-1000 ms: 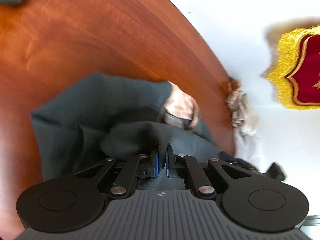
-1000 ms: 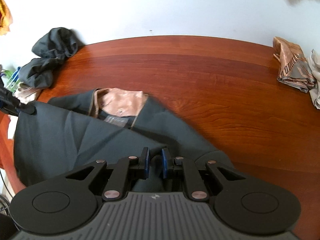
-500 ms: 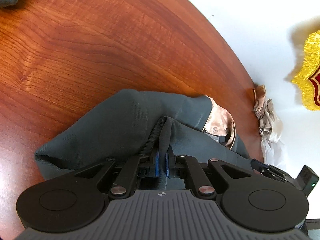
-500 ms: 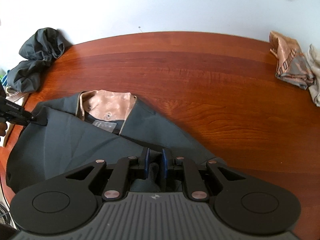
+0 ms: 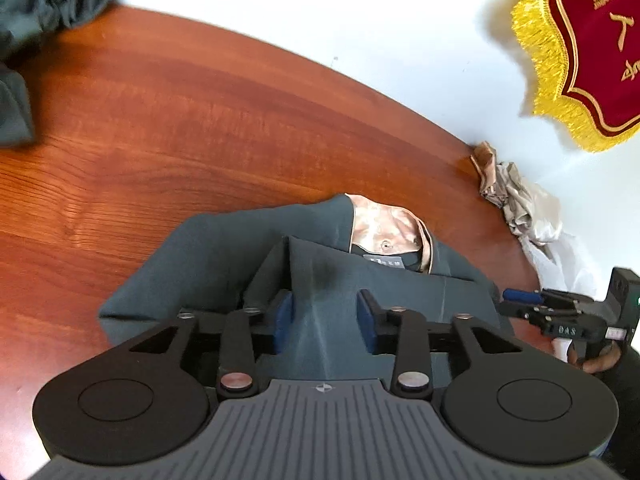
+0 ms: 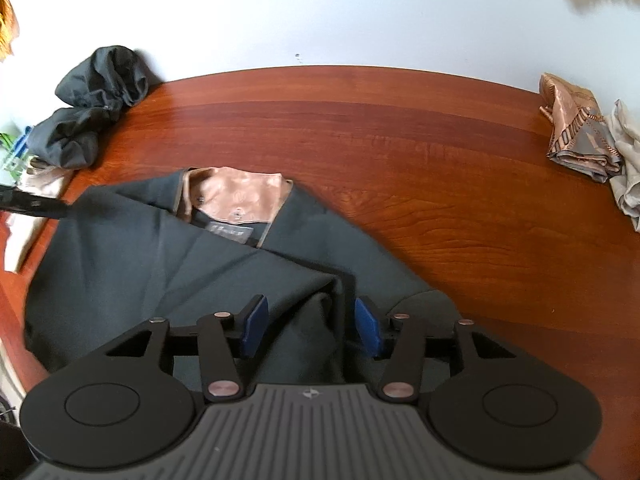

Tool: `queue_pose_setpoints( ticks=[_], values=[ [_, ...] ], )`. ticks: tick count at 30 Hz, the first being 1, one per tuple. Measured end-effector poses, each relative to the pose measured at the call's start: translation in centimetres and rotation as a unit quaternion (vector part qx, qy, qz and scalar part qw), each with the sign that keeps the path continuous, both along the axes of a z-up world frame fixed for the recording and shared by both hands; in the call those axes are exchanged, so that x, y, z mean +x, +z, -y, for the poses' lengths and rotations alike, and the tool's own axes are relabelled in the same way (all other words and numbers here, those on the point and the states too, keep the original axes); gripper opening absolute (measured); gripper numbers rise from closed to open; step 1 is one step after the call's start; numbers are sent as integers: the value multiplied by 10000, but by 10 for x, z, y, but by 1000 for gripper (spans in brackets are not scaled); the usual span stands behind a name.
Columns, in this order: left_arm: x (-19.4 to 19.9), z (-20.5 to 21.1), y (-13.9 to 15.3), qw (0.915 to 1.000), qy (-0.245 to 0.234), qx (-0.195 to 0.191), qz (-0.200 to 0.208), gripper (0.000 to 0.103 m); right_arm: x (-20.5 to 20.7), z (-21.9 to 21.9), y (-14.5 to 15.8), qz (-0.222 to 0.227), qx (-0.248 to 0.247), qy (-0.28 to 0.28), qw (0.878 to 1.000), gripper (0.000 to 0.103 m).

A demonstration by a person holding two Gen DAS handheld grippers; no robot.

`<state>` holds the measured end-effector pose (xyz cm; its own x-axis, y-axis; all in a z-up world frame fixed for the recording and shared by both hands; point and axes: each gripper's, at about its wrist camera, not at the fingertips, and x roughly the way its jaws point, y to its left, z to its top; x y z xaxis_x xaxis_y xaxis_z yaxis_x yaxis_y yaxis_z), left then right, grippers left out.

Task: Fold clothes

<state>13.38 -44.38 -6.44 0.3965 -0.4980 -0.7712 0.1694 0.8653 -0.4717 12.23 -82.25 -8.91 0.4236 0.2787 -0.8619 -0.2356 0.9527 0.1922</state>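
left gripper (image 5: pixel 325 312): angled down, jaws opening, pads apart, clamping nothing
right gripper (image 6: pixel 311 322): angled down, jaws opening, pads apart, clamping nothing

Black gripper (image 5: pixel 325 316), blue pads (image 5: pixel 283 316), ribbed grey body

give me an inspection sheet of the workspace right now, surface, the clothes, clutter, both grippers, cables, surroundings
Surface: wooden table, reddish brown.
Job's things: dark green garment, sides folded inward, tan collar lining showing.
Clutter: crumpled dark clothes far left; patterned tan cloth and pale cloth far right.
Grippers: left gripper and right gripper both opening, cloth between the pads, not pinched.
Cables: nothing seen.
Surroundings: white wall; red pennant with gold fringe.
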Motion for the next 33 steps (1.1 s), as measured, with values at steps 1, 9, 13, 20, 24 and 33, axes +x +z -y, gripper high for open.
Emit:
queue_pose_setpoints(
  ticks=[1,9,13,20,24,33],
  values=[
    [-5,1,3,9999,27,83,63,46,2,1,-2,-56,14,31,10000,55],
    [-43,24,20,9982,7,484,342,56,17,3,-31,-526,263,135,9982,42],
    [-64,38,14,9969,-121,702,322,58,23,0,-51,-684,462,4,9966,41],
    [-84,37,-6,9970,-111,765,104,58,20,-6,-51,-430,741,-231,9961,10],
    [-85,29,-14,9970,-38,772,-13,58,12,-6,-19,44,801,-309,9963,9],
    [-86,13,-29,9964,66,833,-157,58,29,-19,-19,332,138,-348,9987,9]
  ],
)
